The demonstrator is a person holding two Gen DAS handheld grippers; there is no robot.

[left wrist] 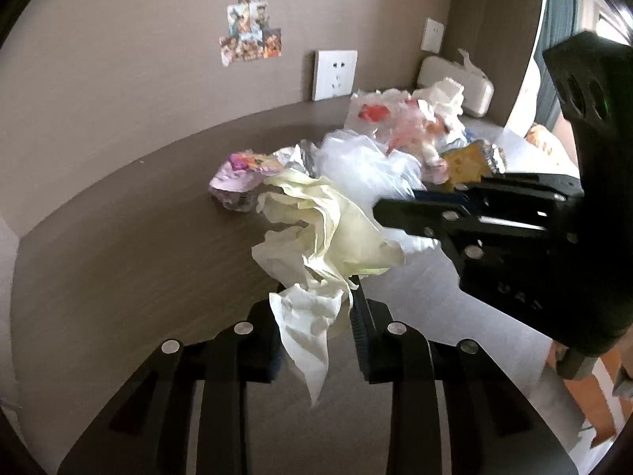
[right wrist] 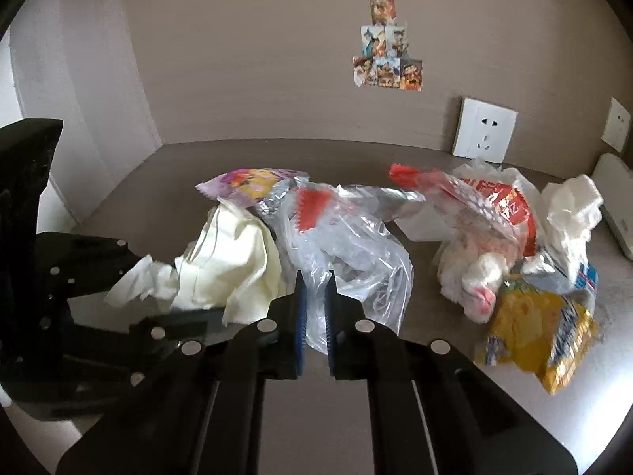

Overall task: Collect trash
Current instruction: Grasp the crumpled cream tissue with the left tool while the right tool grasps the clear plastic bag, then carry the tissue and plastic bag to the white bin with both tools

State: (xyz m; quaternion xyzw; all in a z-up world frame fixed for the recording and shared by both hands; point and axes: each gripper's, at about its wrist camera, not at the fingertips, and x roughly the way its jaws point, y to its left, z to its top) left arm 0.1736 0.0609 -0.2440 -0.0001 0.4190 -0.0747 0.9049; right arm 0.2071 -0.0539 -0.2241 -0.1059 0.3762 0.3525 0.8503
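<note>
- Nearest to me in the left wrist view, my left gripper (left wrist: 316, 304) slants down toward the desk (left wrist: 130, 253), its two fingers pinching the lower end of a crumpled cream paper wad (left wrist: 328, 233); a loose flap of it hangs down between the black fingers.
- In the right wrist view, my right gripper (right wrist: 315, 289) is angled down the same way, its blue-padded fingers (right wrist: 300, 308) drawn in tight on a fold of the clear plastic bag (right wrist: 356, 253). The film is pinched between the pads and bunches up just beyond the tips.
- The two tools sit side by side: the right one reaches in from the right edge of the left view, level with the cream wad, and the left one shows as a dark body at the left edge of the right view.
- The cream wad and the clear bag touch each other on the desk.
- Just behind them lies a purple snack wrapper (right wrist: 253, 182) beside a silver foil piece (right wrist: 277, 198).
- Off to the right sits a yellow snack packet (right wrist: 542, 332), with a red-printed bag of soft waste (right wrist: 490, 229) and white tissue (right wrist: 573, 206) behind it.
- Farthest back, a white wall socket (right wrist: 484, 132) and a cluster of stickers (right wrist: 385, 51) are on the wall.
</note>
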